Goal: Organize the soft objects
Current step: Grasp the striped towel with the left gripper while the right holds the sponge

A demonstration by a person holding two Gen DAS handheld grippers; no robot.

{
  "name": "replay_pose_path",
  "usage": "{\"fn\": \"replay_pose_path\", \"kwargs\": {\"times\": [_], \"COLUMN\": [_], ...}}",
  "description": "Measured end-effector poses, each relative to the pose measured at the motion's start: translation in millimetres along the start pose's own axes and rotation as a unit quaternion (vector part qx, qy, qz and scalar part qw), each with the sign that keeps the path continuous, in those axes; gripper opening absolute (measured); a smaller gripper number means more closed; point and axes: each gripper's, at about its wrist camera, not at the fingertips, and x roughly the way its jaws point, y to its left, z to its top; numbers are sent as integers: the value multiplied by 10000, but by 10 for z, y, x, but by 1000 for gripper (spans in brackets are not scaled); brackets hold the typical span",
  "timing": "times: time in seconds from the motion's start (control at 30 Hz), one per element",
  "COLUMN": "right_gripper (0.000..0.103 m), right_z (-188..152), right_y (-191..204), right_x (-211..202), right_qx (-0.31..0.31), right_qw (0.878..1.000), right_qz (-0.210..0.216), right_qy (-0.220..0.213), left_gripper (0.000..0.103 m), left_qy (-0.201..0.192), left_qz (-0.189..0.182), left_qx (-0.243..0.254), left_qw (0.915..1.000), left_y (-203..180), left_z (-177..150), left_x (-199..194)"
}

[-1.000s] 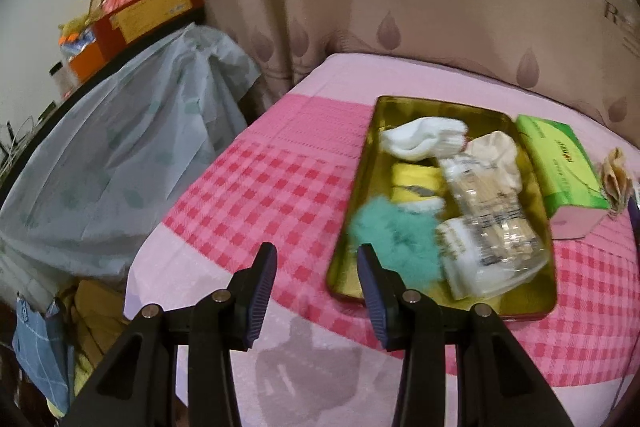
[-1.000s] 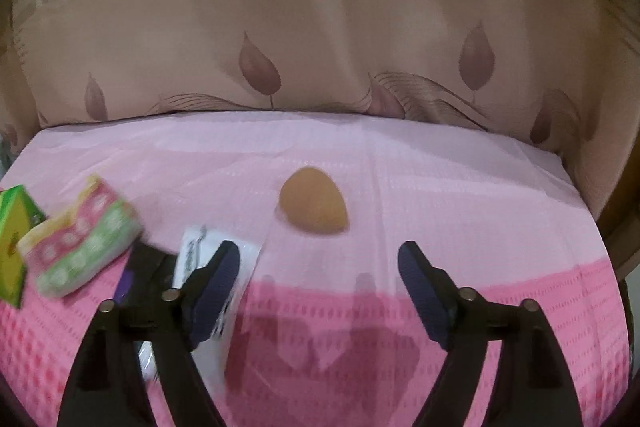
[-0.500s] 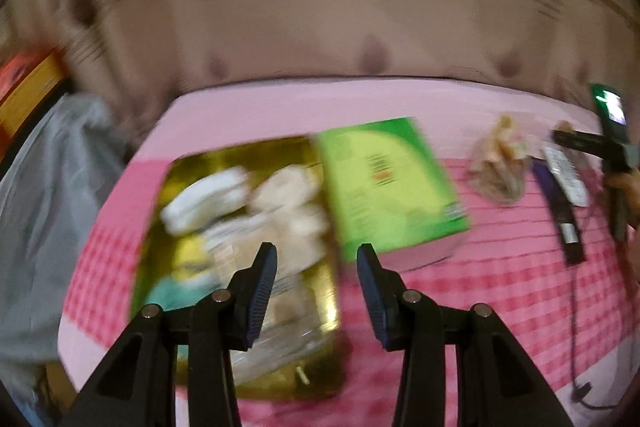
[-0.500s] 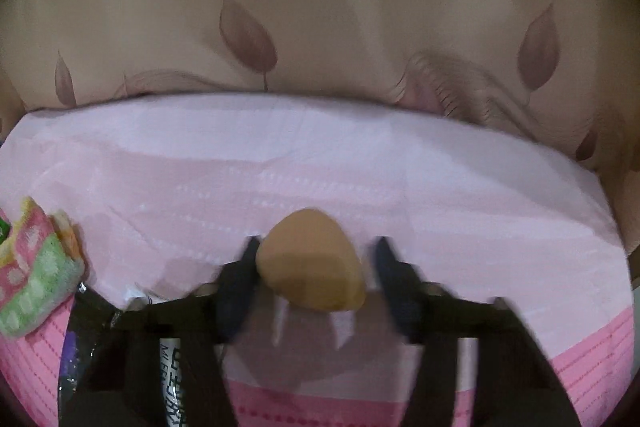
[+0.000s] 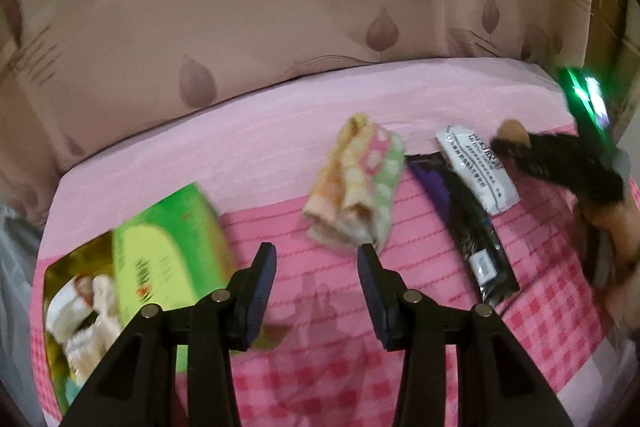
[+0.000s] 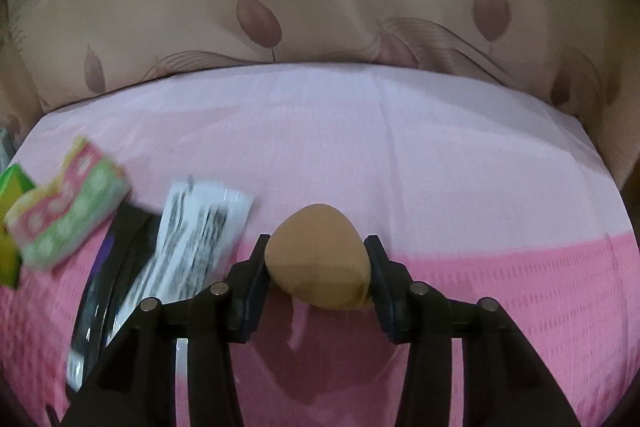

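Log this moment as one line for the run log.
right gripper: shut on tan egg-shaped makeup sponge | left gripper: open, empty, near folded pastel cloth | gold tray: partly filled

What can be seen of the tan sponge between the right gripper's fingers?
The sponge is a tan, egg-shaped piece with a smooth matte surface that looks like soft foam, narrow end toward the curtain. It sits between the fingers of the right gripper, which press on both its sides. Below it lies the pink tablecloth; whether it still touches the cloth cannot be told. The left wrist view shows only its tip.
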Motion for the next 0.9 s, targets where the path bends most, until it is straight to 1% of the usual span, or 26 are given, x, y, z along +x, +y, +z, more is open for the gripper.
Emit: {"fn": "replay_pose_path", "kwargs": {"times": [0.07,0.2,0.23,0.3,0.37,0.43,0.53,0.57,0.63,0.67,0.73,0.77,0.8,0.83,0.9], "right_gripper": [42,42,42,42,42,43,43,43,43,44,44,44,44,44,44], "right_z": [-132,-431,-458,-540,-568,-561,-557,-555,-561,-566,-568,-566,-568,-567,-570], "right_y": [-47,-95,-103,-119,-130,-102,-43,-37,-43,-48,-48,-46,-44,-45,-50], "right_x": [-123,-349,-364,-434,-451,-427,-414,-409,-415,-416,-416,-418,-420,-419,-418], "right_qx": [66,121,128,197,253,199,55,44,41,43,35,31,30,34,45], "right_qw": [10000,9999,9999,9997,9996,9998,10000,10000,10000,10000,10000,10000,10000,10000,10000], "right_qz": [52,76,78,109,140,85,-65,-80,-78,-73,-75,-80,-82,-76,-63], "right_qy": [4,-16,-25,-44,-33,8,33,37,43,42,44,46,45,45,43], "left_gripper": [46,47,47,49,50,51,51,51,51,51,39,25,20,17,16], "left_qy": [52,100,131,164,223,353,567,586,386,378,444,435,438,453,456], "left_qz": [-113,-156,-128,-201,-195,-227,-219,-266,-372,-418,-545,-614,-616,-553,-458], "left_qx": [-35,-140,-142,-86,-108,-145,-233,-298,-501,-573,-705,-744,-767,-758,-731], "left_qw": [9999,9997,9997,9996,9995,9990,9979,9975,9973,9968,9950,9944,9942,9946,9952], "left_y": [-44,-73,-96,-145,-172,-188,-198,-191,-156,-142,-121,-116,-129,-144,-190], "left_z": [82,226,271,356,439,501,493,464,424,415,406,406,412,414,397], "left_x": [99,261,304,390,509,676,898,951,925,928,942,926,913,897,841]}}
